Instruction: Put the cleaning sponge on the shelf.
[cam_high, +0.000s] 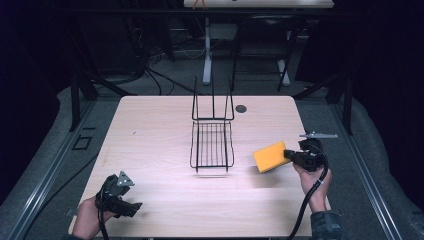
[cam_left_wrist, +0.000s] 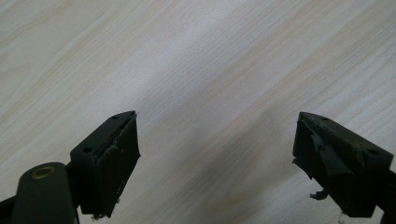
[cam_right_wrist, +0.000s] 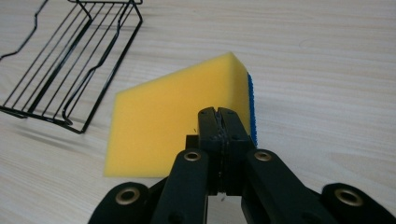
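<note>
Looking down from the high view: one pale wood-grain table, one black wire rack at its centre, one yellow sponge, two handheld grippers. Rack made of thin parallel rods, flat tray toward the person, upright frame at the far end, nothing inside it. Sponge a soft rectangular block, raised off the table just right of the rack, pinched at one edge by the right gripper, held in the right hand. Left gripper low at the near left corner in the left hand, well apart from rack and sponge. One small dark round spot on the far side of the table. Moving to the left gripper view: two black jaws spread wide, worn torn pads on the inner faces, bare wood grain between them, nothing held. Moving to the right gripper view: two black jaws pressed close together on the sponge's near edge, sponge porous yellow foam with a thin blue scouring layer along one side, tilted; wire rack at upper left, near the sponge but not touching it, empty.
</note>
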